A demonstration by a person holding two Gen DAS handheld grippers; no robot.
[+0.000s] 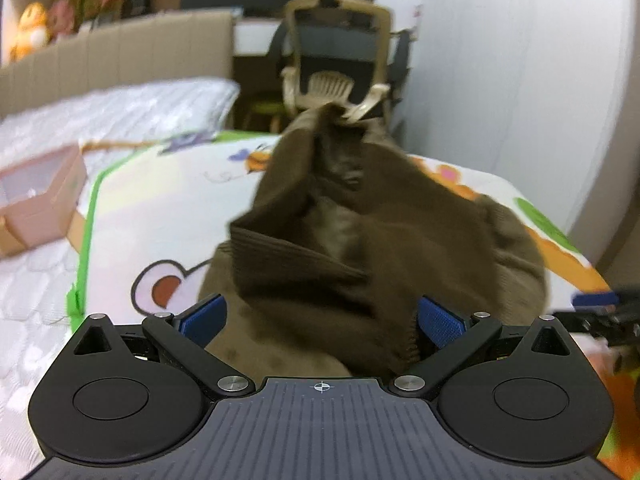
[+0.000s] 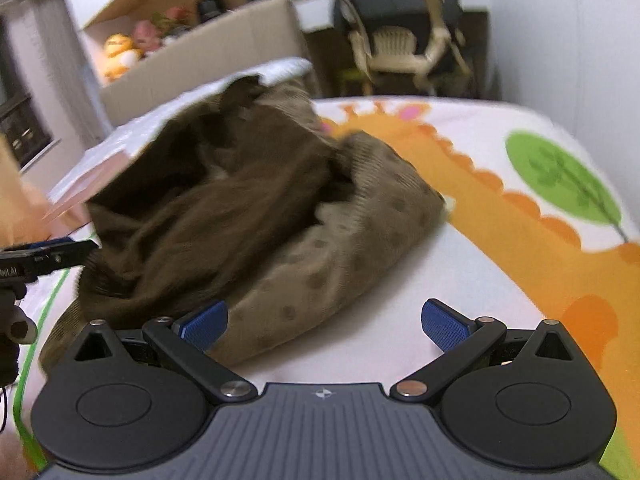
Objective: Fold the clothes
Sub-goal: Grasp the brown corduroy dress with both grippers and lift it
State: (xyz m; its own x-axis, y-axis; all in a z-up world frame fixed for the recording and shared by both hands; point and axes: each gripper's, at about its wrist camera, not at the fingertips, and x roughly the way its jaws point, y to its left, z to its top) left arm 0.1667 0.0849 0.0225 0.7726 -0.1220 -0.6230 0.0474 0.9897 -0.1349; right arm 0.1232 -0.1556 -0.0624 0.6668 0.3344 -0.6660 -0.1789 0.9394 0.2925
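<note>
Left wrist view, from left to right. A pink box [image 1: 40,196] sits far off to the left of the left gripper [image 1: 322,320], on a quilted white mattress [image 1: 36,288]. Ahead lies a cartoon-print sheet [image 1: 160,208], and on it a crumpled brown garment [image 1: 352,232], piled directly in front of the tool. The blue pads [image 1: 204,320] stand wide apart; a fold of the cloth hangs between them and touches the right-hand pad, but nothing is clamped. Beyond the heap stands a beige office chair [image 1: 340,52]. At the far right edge the tip of the other tool is visible.

Right wrist view, from left to right. The left tool's tip enters at the left edge, just beside the garment [image 2: 248,208]. The cloth lies ahead and to the left of the right gripper [image 2: 324,320], its spotted edge overlapping the left-hand pad. The fingers [image 2: 444,322] are spread fully and hold nothing; bare sheet [image 2: 500,200] lies between them and to the right.
</note>
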